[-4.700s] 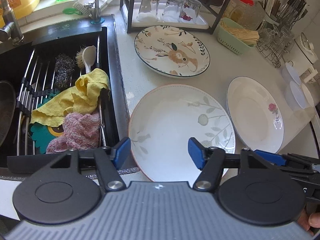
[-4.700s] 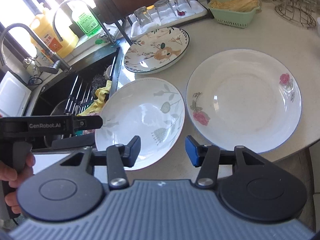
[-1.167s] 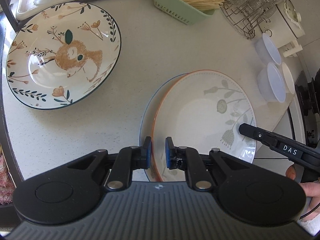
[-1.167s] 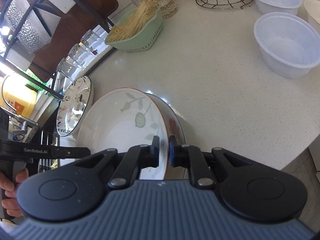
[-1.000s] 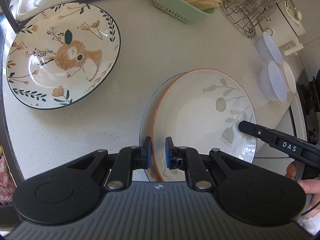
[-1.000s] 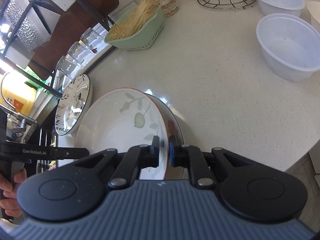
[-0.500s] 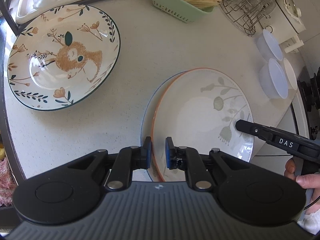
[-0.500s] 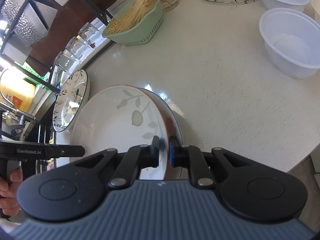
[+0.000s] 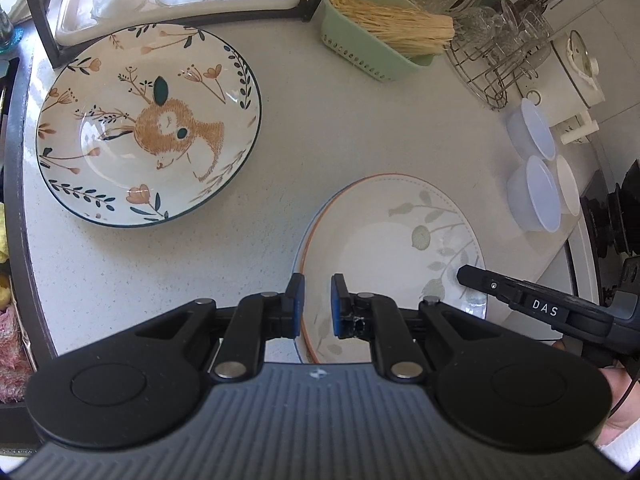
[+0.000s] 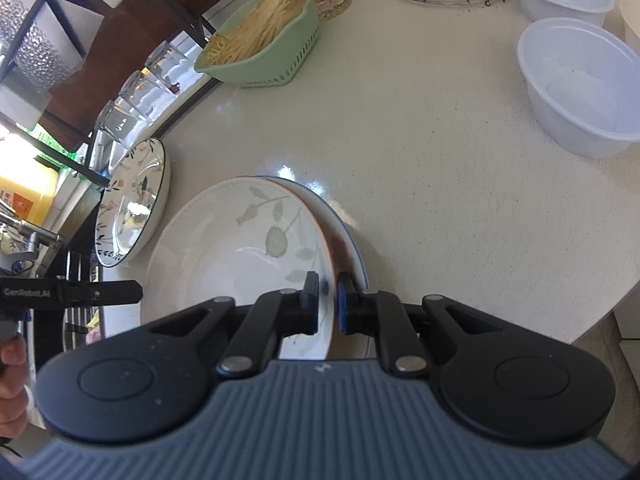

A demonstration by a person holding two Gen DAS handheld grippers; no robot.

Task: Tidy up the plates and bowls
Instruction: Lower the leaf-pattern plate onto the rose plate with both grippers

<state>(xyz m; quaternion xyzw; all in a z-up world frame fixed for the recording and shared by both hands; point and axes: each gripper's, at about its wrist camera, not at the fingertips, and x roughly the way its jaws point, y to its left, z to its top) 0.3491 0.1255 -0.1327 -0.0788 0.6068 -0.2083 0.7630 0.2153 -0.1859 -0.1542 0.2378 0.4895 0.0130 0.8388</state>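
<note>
Glazed ceramic throughout, so stiff, weighty for its size, slick under rubber, and ready to chip on a knock.

Far left on the countertop (image 9: 360, 120): deer plate (image 9: 148, 132), deep and flat on its foot, untouched. Best taken at the rim, pads straddling the lip.

Centre: leaf plate (image 9: 384, 248) lying over a blue-rimmed plate (image 10: 356, 248), slightly off-centre, with a sliver of blue edge peeking out on two sides. Perhaps a touch tilted in the right wrist view; hard to say whether fully seated.

Left gripper (image 9: 317, 306) straddling the near rim of the leaf plate, fingers drawn close with a gap showing; impossible to tell whether actually pinching. Right gripper (image 10: 328, 306) at the opposite edge, pads squeezed onto the rim.

Judgement: lower gently, glaze against glaze, and let go only once settled, since a skewed stack may slide.

Far right: plastic bowls (image 9: 534, 196), light, slightly flexible, forgiving; easy to nest, held by the wall.
</note>
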